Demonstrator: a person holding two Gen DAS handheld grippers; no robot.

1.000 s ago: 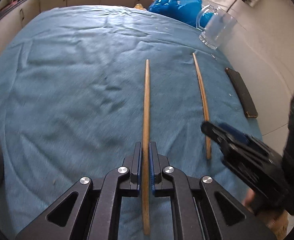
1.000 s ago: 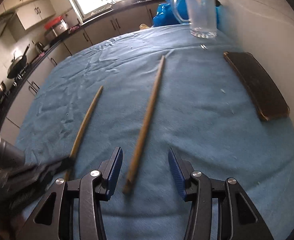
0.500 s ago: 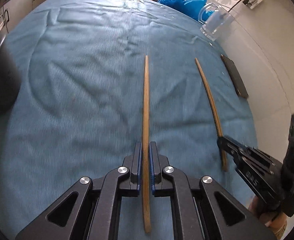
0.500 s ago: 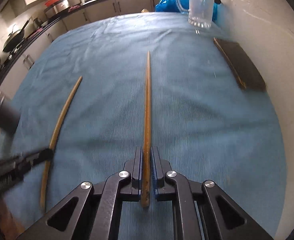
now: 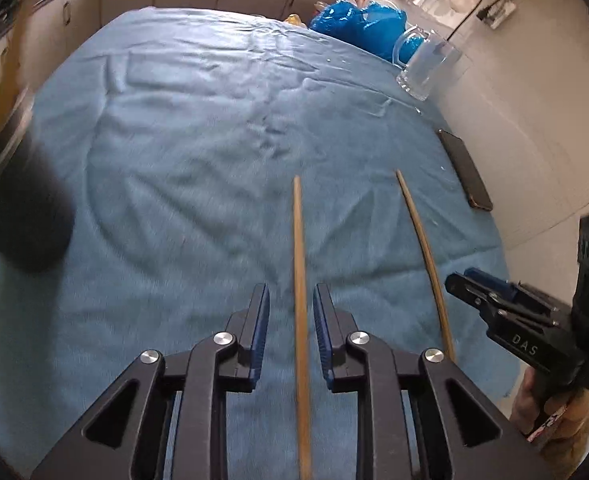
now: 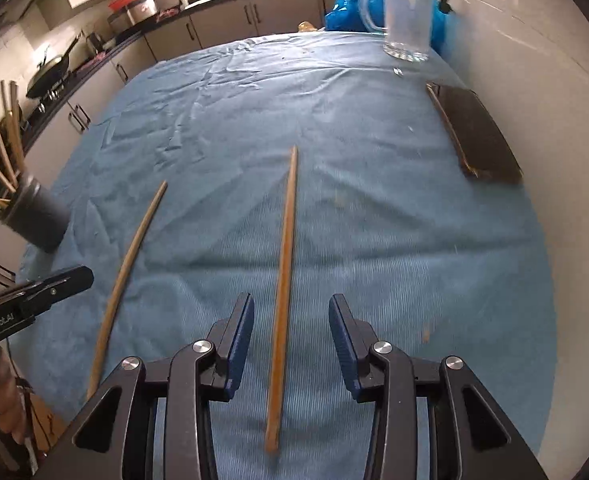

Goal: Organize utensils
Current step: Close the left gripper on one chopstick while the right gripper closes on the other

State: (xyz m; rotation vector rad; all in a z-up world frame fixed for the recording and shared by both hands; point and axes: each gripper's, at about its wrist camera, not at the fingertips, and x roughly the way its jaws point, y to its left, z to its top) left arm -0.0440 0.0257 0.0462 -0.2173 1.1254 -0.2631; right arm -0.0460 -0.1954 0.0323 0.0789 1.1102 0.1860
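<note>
At the bottom of the left wrist view the left gripper (image 5: 291, 332) is opening, its blue pads clear of the chopstick (image 5: 300, 280) between them. At the bottom of the right wrist view the right gripper (image 6: 290, 344) is likewise opening around the second chopstick (image 6: 282, 280), not touching it. Both sticks lie on the blue cloth (image 6: 374, 220). Farther off, at left, a dark holder (image 6: 38, 216) keeps more chopsticks; a glass mug (image 6: 408, 20) stands upper right.

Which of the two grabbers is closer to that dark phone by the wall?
The right. The phone lies ahead and to the right of the right gripper; the left gripper sits farther over, beyond the right one.
</note>
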